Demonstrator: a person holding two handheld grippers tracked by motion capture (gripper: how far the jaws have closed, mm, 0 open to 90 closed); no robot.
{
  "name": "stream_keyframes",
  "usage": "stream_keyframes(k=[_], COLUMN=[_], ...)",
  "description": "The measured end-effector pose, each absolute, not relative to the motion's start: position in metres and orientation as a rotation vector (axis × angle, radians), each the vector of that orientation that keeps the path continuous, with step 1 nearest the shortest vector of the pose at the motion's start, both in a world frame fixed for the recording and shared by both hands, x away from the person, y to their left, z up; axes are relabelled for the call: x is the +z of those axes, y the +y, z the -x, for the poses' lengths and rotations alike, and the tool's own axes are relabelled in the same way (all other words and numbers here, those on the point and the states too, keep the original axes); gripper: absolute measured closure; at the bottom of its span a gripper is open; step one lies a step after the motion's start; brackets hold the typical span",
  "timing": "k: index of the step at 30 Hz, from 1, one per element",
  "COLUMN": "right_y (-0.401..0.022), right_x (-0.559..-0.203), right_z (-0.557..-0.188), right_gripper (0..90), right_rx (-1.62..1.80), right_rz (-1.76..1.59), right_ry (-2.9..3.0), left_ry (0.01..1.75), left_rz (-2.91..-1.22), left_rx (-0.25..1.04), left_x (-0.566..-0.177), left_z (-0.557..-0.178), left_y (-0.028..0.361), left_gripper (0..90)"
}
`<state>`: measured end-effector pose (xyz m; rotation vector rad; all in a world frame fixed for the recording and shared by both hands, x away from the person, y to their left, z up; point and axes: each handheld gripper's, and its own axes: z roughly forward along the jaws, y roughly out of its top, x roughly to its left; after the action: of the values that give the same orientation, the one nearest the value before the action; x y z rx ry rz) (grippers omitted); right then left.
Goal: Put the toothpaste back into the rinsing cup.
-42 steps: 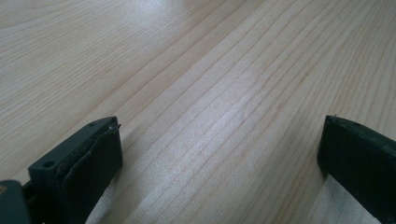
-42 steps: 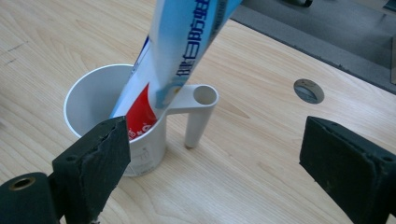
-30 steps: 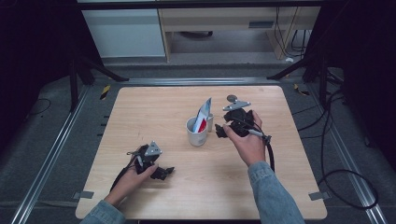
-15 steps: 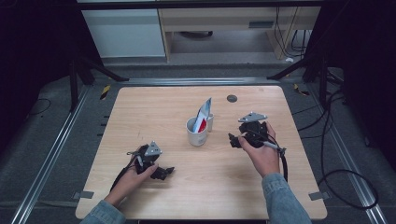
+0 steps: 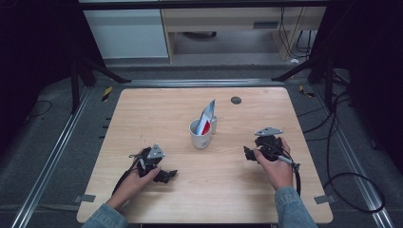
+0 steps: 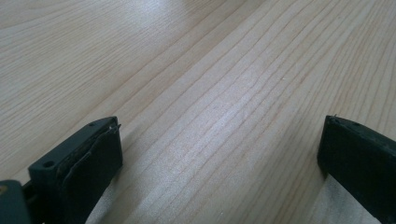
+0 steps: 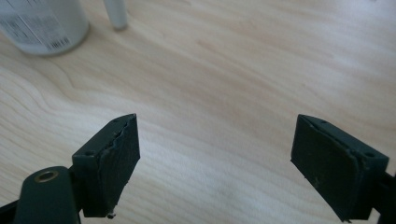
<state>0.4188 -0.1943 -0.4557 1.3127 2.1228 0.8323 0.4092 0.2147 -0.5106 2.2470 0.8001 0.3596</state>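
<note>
Since the earlier frame the right gripper (image 5: pixel 251 154) has come back from beside the white mug (image 5: pixel 200 134) toward the near edge, at about four o'clock of the mug, jaws wide with only bare wood between them. Nearest, at about seven o'clock of the mug, the left gripper (image 5: pixel 167 175) lies low on the table (image 5: pixel 142 109), jaws wide apart and empty. Farther off, the mug stands mid-table holding a red-and-white tube (image 5: pixel 206 117), well apart from both grippers
</note>
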Motion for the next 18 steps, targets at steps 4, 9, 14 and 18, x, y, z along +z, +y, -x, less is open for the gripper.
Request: stream_keyframes(k=[4,9,14,18], right_y=[-0.205,-0.212,-0.211,-0.206], right_x=[-0.475,-0.488,-0.498,-0.503], right_z=[-0.417,-0.416,-0.418,-0.422], right_gripper=[15.5,15.4,14.8,13.6], right_rx=[0.822,0.859,0.905,0.896], right_rz=[-1.374,-1.45,-1.506,-1.522], right_ry=[2.123,2.079,2.044,2.038], left_ry=[0.8,0.8,0.8,0.8], left_rz=[-2.247,-2.247,-2.247,-2.247], left_rx=[0.36,0.36,0.36,0.36], left_x=[-0.511,-0.511,-0.511,-0.511], left_z=[-0.409,-0.409,-0.409,-0.409], left_y=[0.215,0.215,0.215,0.215], left_gripper=[0.0,0.0,0.0,0.0])
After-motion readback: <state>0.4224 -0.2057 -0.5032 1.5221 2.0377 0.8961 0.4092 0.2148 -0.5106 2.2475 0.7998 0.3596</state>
